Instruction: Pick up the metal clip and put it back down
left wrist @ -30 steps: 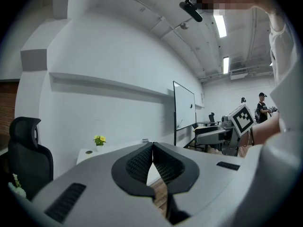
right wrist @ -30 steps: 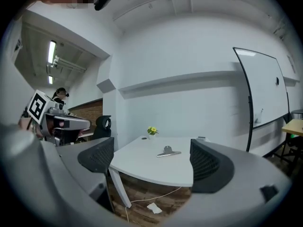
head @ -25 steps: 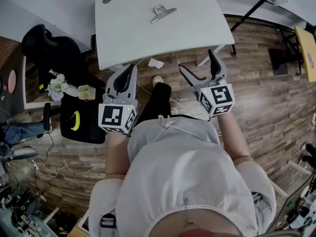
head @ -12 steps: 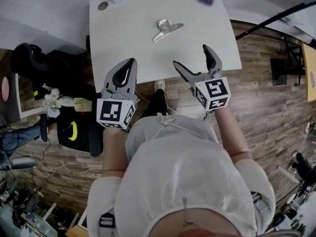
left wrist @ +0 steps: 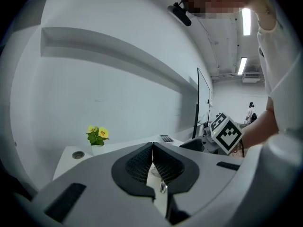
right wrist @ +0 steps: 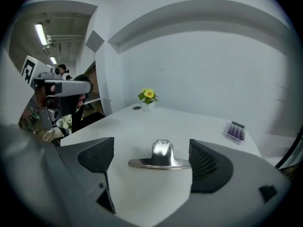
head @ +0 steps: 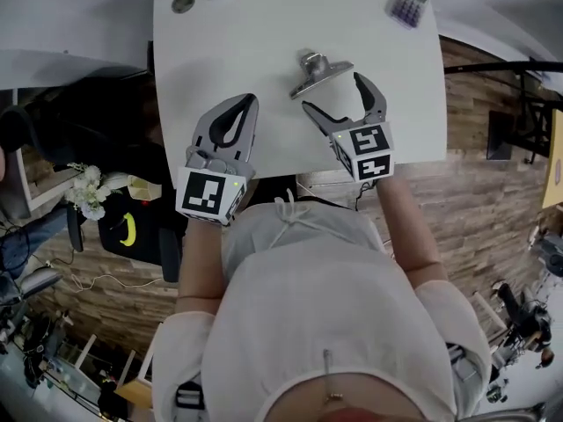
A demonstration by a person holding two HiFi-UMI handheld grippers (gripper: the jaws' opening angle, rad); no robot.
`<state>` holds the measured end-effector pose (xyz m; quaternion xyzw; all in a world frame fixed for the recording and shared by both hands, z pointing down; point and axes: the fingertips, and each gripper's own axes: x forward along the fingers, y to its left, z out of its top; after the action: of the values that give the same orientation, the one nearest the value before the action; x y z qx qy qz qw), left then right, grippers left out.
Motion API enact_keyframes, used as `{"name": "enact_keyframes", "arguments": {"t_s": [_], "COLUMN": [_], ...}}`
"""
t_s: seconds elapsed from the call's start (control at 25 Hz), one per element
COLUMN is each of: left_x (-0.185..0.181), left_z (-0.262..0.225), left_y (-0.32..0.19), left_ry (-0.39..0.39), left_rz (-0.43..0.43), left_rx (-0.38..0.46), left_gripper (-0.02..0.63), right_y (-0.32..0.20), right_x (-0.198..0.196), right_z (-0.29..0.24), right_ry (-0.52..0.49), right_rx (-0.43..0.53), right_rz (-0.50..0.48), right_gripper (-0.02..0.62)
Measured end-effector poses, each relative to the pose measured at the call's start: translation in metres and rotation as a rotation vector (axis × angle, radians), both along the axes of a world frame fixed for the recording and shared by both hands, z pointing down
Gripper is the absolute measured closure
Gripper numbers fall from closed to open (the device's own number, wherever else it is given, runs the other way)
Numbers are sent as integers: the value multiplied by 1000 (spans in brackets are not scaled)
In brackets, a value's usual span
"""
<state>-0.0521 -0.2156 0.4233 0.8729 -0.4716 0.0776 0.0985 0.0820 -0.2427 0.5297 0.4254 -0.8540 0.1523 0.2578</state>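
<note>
On the white table [head: 255, 33], the metal clip [head: 318, 70] lies before the spread-jawed right hand-held gripper [head: 332, 92]; left hand-held gripper [head: 249, 104] closed.

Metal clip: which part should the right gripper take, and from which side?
Probably the raised handle at the middle of the metal clip: it stands clear of the table, while the long flat edge lies broadside, nearly spanning the open jaws. Come in from the near side, where the right gripper faces it.
</note>
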Motion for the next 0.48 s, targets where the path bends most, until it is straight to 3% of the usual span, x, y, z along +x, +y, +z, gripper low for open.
{"name": "enact_keyframes", "arguments": {"t_s": [0.2, 0.48], "left_x": [-6, -25], "left_z": [33, 59], "left_y": [-32, -64], "left_ry": [-30, -14], "left_rz": [6, -25], "left_rx": [-91, -127], "left_gripper": [588, 588], "right_y": [-36, -63], "right_x": [-3, -14], "right_z": [53, 93], "right_ry": [49, 104], "right_rx": [-110, -196], "right_rz": [9, 14], "right_gripper": [98, 120]}}
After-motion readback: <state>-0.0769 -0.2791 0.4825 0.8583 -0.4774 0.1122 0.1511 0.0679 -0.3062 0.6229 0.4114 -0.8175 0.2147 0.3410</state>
